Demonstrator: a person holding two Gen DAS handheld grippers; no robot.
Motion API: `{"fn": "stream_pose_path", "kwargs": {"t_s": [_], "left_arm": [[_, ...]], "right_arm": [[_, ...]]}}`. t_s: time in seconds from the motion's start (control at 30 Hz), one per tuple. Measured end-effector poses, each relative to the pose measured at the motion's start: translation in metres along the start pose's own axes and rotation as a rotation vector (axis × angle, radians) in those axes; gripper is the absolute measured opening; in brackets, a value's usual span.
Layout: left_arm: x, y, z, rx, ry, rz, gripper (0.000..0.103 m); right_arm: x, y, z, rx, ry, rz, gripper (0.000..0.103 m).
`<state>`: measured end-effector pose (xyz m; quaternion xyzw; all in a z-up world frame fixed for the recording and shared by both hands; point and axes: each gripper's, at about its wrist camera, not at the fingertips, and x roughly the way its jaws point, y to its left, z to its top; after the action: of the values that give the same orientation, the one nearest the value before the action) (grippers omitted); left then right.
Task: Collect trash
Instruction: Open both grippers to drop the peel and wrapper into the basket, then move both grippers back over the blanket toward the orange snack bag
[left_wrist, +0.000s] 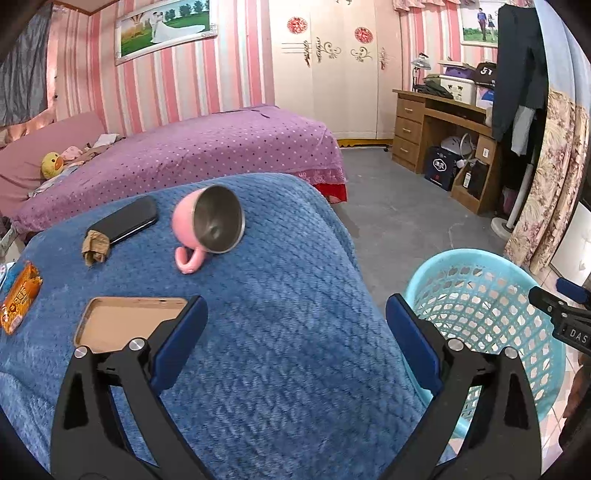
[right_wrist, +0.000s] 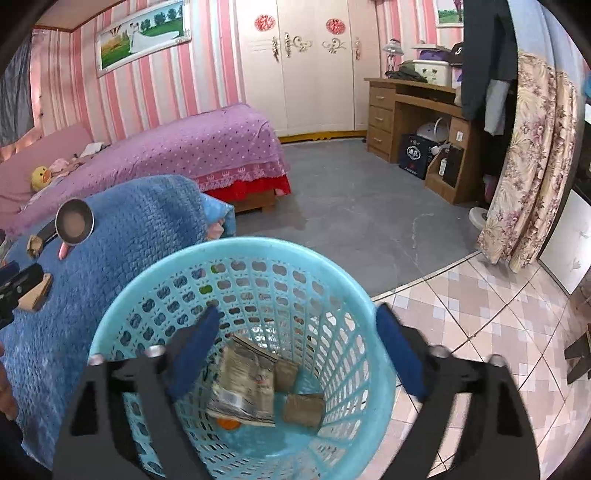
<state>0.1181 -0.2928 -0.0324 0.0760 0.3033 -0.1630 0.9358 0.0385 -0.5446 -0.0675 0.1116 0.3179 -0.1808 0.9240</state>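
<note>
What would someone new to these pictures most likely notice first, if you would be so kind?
Probably the light blue plastic lattice basket beside the blue blanket-covered surface, with crumpled wrappers at its bottom under the open right claw. Next, the pink metal-lined mug tipped on its side on the blanket, near a crumpled brown paper scrap, beyond the open left claw.

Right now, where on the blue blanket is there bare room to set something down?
The blue blanket is bare between the pink cup, the brown tray and the edge beside the basket. The far-left side is crowded: black case, crumpled paper, orange packet. The basket already holds trash.
</note>
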Motion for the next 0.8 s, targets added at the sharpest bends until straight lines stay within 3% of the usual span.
{"fn": "stream_pose_path", "kwargs": {"t_s": [0.23, 0.6, 0.8], "left_arm": [[-0.011, 0.023, -0.001, -0.027, -0.014, 0.018, 0.095], [-0.029, 0.087, -0.002, -0.054, -0.038, 0.07, 0.097], [-0.03, 0.135, -0.01, -0.046, -0.04, 0.149, 0.097]], "right_arm": [[-0.004, 0.022, 0.005, -0.006, -0.026, -0.007, 0.097], [-0.014, 0.089, 0.016, -0.055, -0.081, 0.022, 0.097], [-0.014, 0.136, 0.019, -0.1, -0.102, 0.053, 0.097]]}}
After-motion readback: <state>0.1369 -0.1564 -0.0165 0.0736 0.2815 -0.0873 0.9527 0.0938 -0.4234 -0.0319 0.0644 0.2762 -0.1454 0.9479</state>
